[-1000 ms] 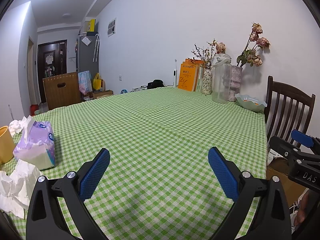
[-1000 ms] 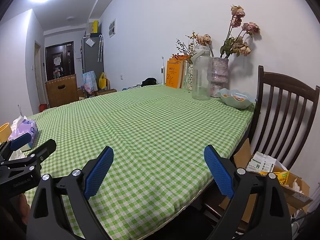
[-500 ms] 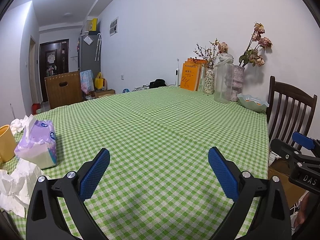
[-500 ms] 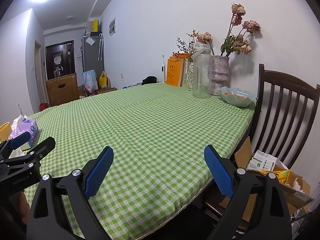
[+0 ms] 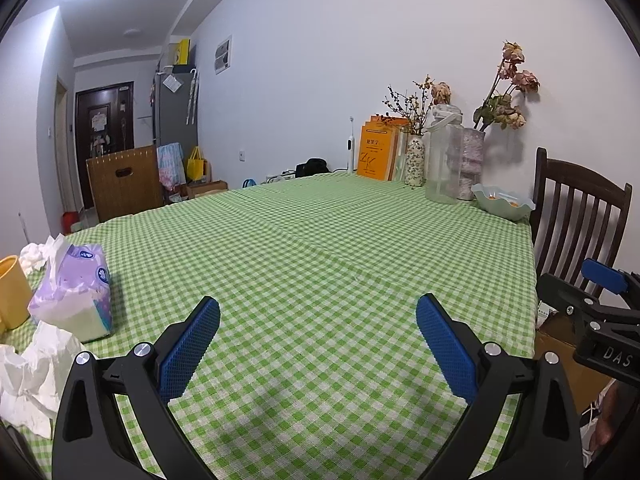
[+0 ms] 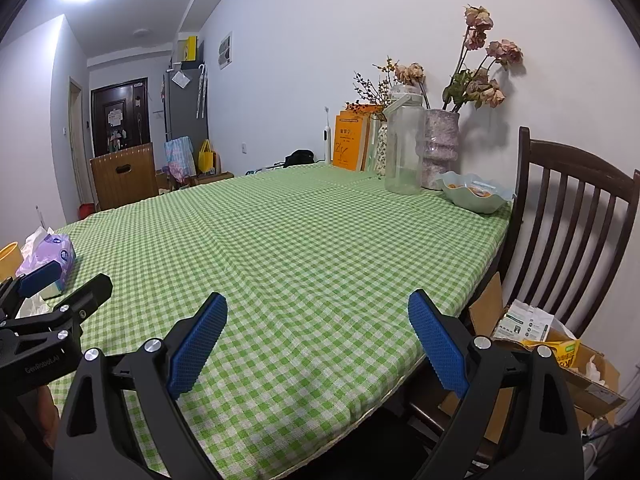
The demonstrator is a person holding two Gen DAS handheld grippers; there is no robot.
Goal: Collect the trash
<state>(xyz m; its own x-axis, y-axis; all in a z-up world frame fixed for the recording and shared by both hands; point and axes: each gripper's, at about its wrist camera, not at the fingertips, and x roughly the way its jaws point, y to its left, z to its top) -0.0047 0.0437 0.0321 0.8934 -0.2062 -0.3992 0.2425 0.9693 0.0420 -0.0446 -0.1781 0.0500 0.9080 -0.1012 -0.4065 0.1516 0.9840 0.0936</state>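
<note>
The left gripper [image 5: 318, 334] hangs just above the near edge of the surface [image 5: 320, 248], which wears a green checked cloth. Its blue fingers [image 5: 190, 344] are spread wide apart and hold nothing. The right gripper [image 6: 318, 334] hangs over the near right corner of the surface. Its fingers [image 6: 438, 344] are spread wide too, and nothing is between them.

The trash sits by the near left corner. A pile of crumpled white tissues [image 5: 34, 376] lies there, just left of the left gripper. Right behind the pile is a purple tissue pack [image 5: 74, 292] with a tissue sticking out of its top. A yellow cup [image 5: 12, 292] stands just beside the pack, at the left edge. A second crumpled tissue [image 5: 34, 254] lies behind the cup.

Off the right edge, down low, is a cardboard box [image 6: 560, 364] with packets in it. A dark wooden chair [image 6: 576, 220] stands behind the box.

At the far right corner is a pale green bowl [image 6: 476, 196]. Next to it stand a clear jug [image 6: 404, 148], a vase [image 6: 440, 148] with dried flowers and some orange books [image 6: 350, 142] against the wall.
</note>
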